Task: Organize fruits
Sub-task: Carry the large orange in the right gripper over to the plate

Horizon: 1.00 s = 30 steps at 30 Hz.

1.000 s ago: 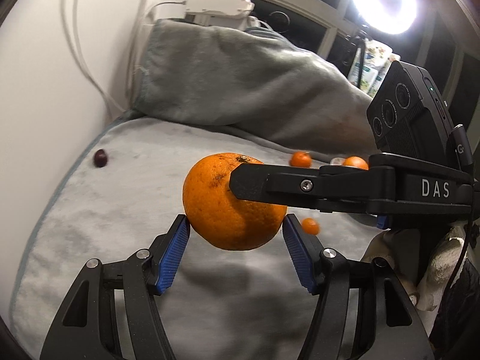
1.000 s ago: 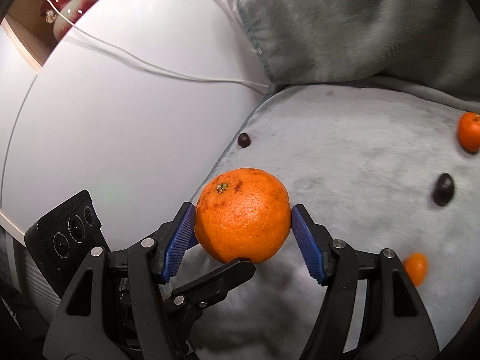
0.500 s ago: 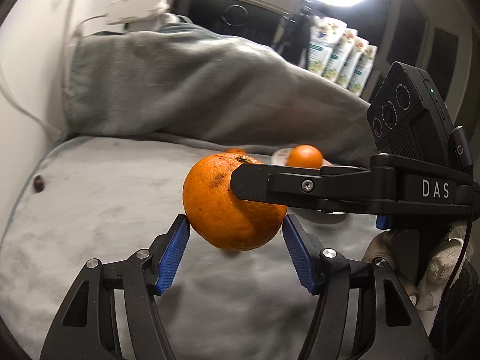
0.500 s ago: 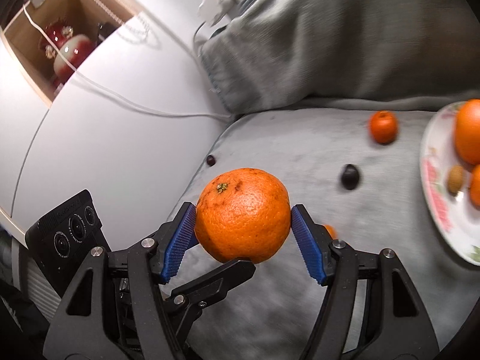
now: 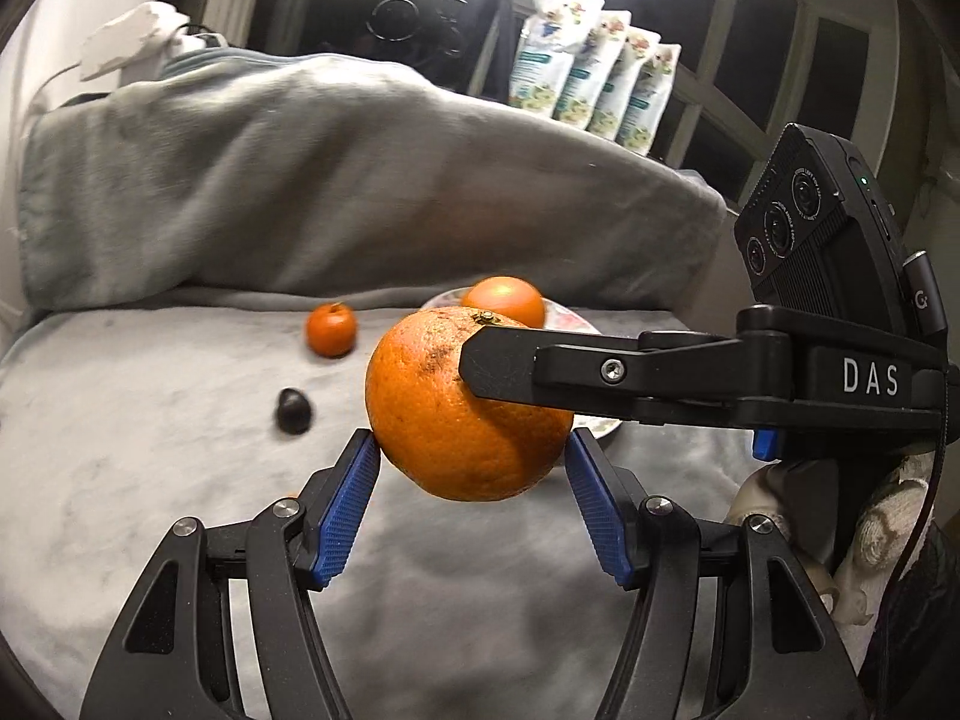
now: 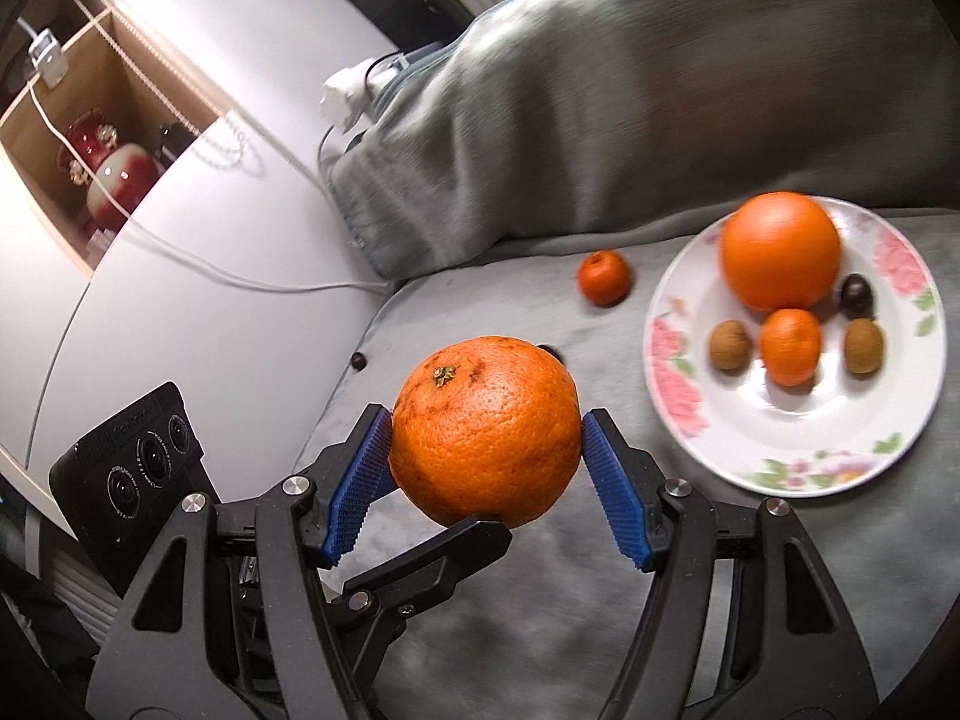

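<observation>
A large orange (image 5: 456,420) (image 6: 486,432) hangs in the air above the grey blanket, gripped from two sides at once. My left gripper (image 5: 469,438) is shut on it, blue pads against its flanks. My right gripper (image 6: 486,417) is shut on it too; one of its fingers (image 5: 540,372) crosses the left wrist view from the right. A floral plate (image 6: 678,396) (image 5: 576,324) lies ahead to the right, with a big orange (image 6: 780,249), a small mandarin (image 6: 791,345), two brown fruits and a dark one. A loose mandarin (image 6: 604,278) (image 5: 330,329) and a dark fruit (image 5: 294,411) lie on the blanket.
A bunched grey blanket (image 5: 300,180) rises behind the fruit. A white panel (image 6: 180,300) with a cable borders the left side, with another small dark fruit (image 6: 359,360) at its foot. Pouches (image 5: 594,84) stand by the dark window. A person's gloved hand (image 5: 888,540) holds the right gripper.
Both grippers have carried the orange sideways across the blanket towards the plate. The plate and its fruit have come fully into the right wrist view. The grip is unchanged.
</observation>
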{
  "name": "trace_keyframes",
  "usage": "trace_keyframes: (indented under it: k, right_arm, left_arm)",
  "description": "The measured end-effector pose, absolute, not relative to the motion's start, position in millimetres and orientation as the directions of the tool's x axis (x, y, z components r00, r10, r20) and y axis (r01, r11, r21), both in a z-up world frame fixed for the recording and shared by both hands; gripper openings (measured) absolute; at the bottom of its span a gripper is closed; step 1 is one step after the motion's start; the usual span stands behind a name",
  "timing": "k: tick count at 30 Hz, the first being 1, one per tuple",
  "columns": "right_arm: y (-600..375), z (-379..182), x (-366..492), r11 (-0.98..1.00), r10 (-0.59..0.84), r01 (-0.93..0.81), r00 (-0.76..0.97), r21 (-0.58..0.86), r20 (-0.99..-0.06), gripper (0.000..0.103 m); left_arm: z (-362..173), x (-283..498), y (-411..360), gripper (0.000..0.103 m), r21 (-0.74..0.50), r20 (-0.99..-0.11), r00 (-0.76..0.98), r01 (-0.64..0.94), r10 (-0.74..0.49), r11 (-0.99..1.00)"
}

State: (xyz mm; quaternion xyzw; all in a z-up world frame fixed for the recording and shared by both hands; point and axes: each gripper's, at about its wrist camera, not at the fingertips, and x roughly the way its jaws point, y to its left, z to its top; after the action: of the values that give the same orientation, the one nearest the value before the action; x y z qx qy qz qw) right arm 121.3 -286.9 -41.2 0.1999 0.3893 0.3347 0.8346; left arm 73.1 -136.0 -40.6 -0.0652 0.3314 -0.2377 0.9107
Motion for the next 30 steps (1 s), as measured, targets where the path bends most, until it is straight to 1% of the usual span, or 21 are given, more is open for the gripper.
trace_keyframes:
  k: [12,16,17,30]
  right_arm:
    - [-341.0,-47.7,130.7,0.726,0.673,-0.335,0.524,0.601,-0.521,0.069]
    - [-354.7,-53.2,134.9,0.729,0.665,-0.312,0.53,0.609,-0.525,0.069]
    - [-357.4,-54.4,136.3,0.752,0.639,-0.289,0.542,0.593,-0.546,0.069]
    - [-380.2,-62.4,147.0,0.757,0.623,-0.243,0.546,0.607,-0.559,0.069]
  left_arm:
    - [-45.2,90.8,-182.8,0.064,-0.277,-0.583,0.617,0.46,-0.528,0.843]
    - [-49.7,98.3,-196.6,0.064,-0.276,-0.596,0.6,0.471,-0.534,0.838]
    - [-50.9,99.2,-197.9,0.064,-0.277,-0.599,0.596,0.473,-0.535,0.836]
    - [-61.0,117.2,-220.6,0.064,-0.266,-0.625,0.57,0.487,-0.533,0.832]
